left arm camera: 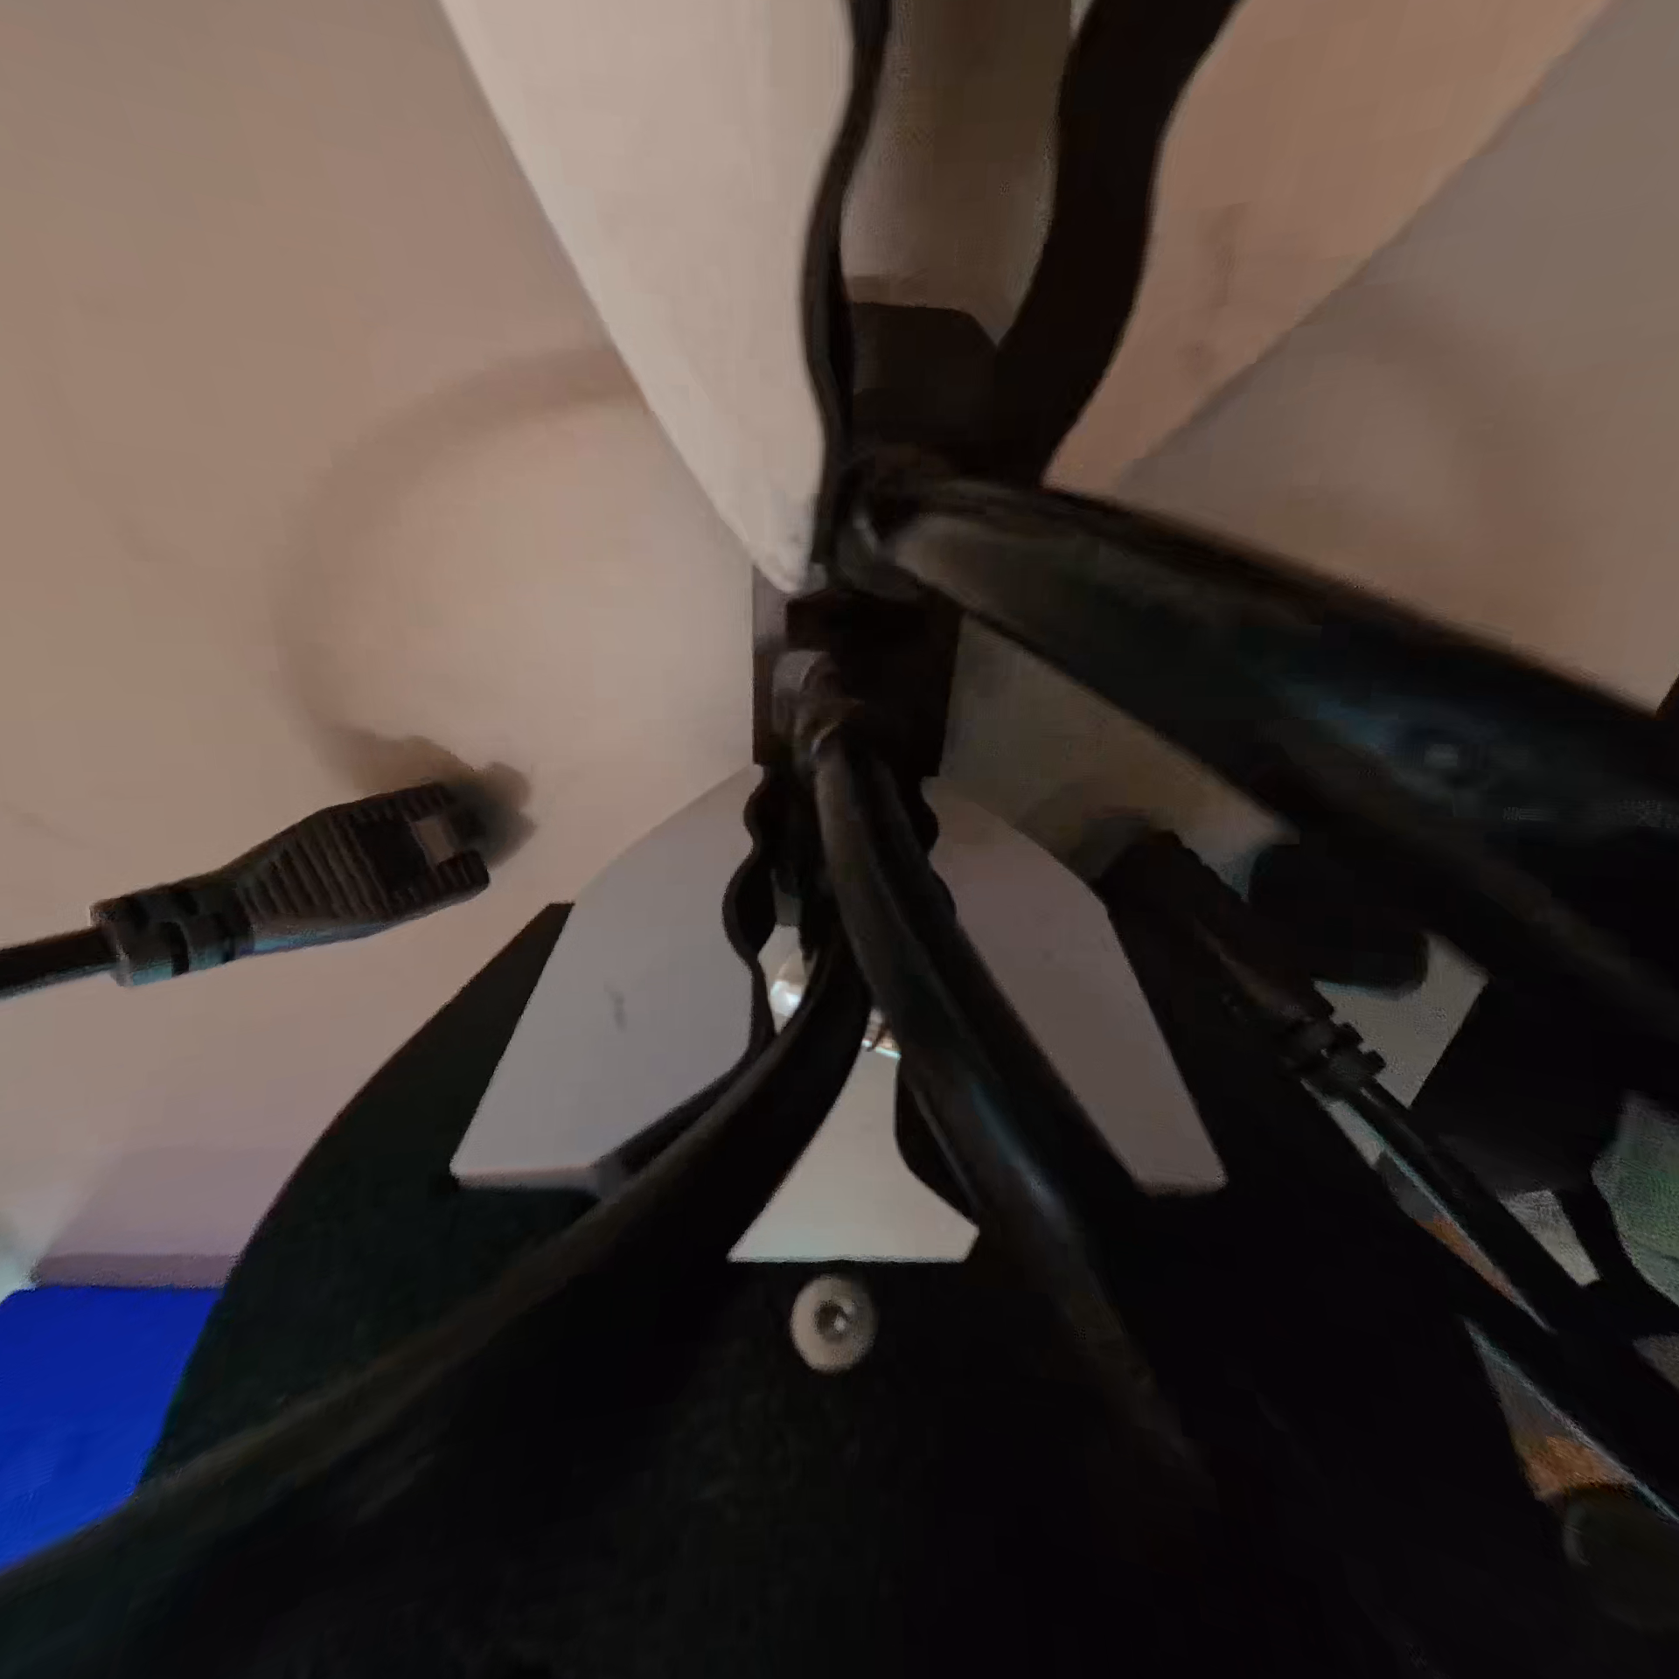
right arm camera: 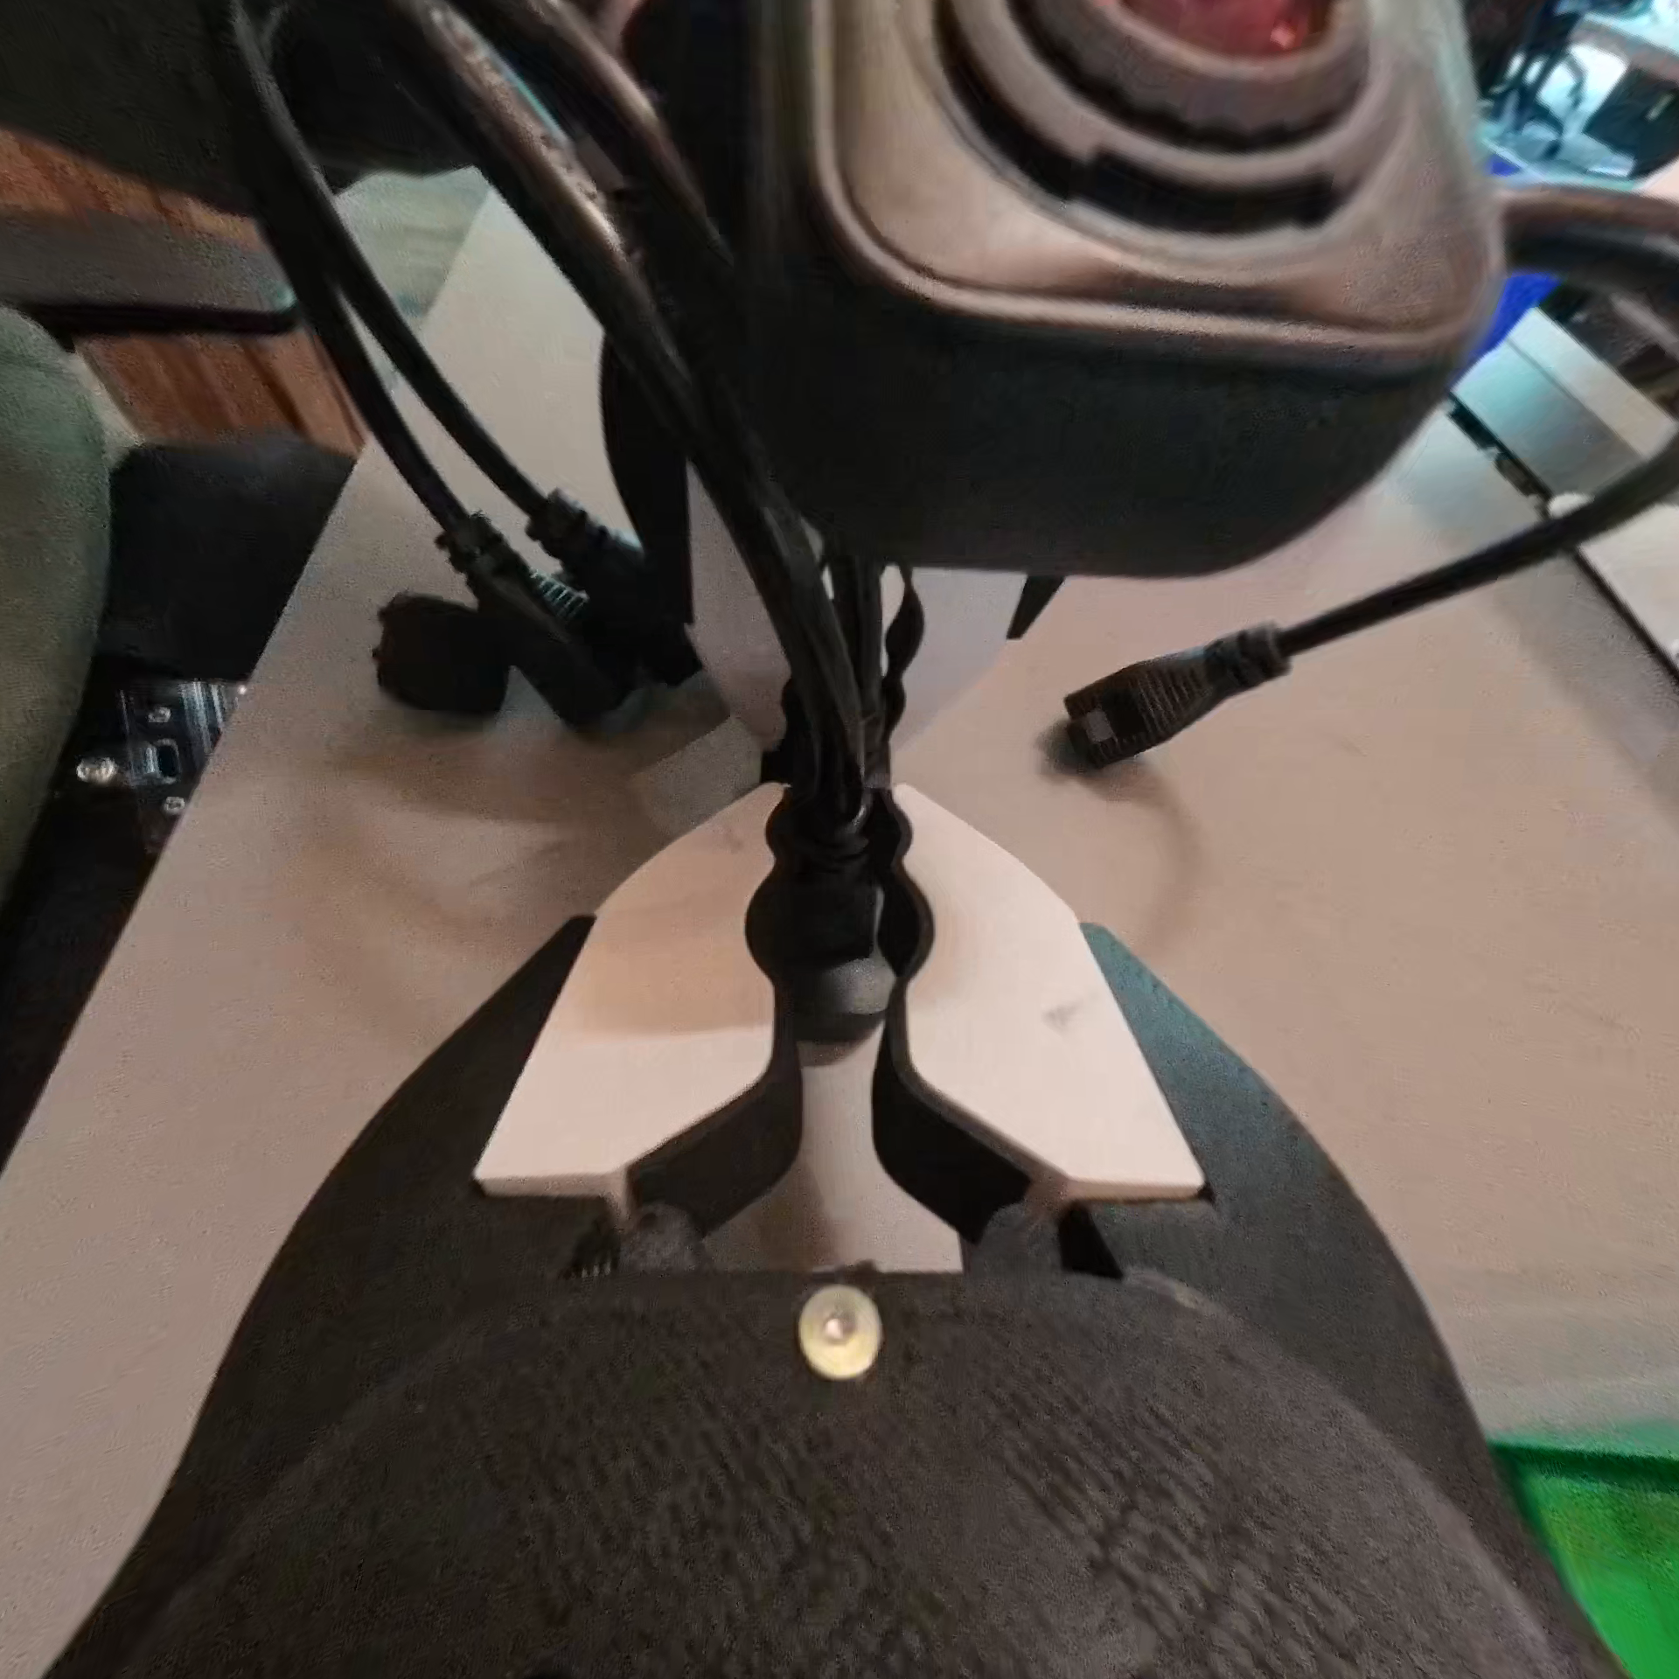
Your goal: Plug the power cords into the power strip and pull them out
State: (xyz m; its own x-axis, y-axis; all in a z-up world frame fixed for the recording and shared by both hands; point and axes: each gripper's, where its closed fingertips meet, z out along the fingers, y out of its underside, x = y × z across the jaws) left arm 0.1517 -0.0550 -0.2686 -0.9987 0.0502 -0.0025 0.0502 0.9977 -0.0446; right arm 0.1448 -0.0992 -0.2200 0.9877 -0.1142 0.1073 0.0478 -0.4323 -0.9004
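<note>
Right hand-held gripper: clamped on a bundle of black cords.
Left hand-held gripper: closed around black cords.
Loose plug: lying on the bench, right of the bundle.
Power strip: cannot tell where.

work surface: pale beige table, matte, faint curved smudge marks on the top. table's left edge runs diagonally in the right wrist view; past it a dark gap with metal fittings. beyond the left edge, a grey-green upholstered seat and a reddish-brown wooden panel. past the table's far right corner, blurred office clutter and a blue object. bright green patch off the near right edge, low down. in the left wrist view a blue patch sits off the table's near left edge. light soft, even, indoor; shadows diffuse.
</note>
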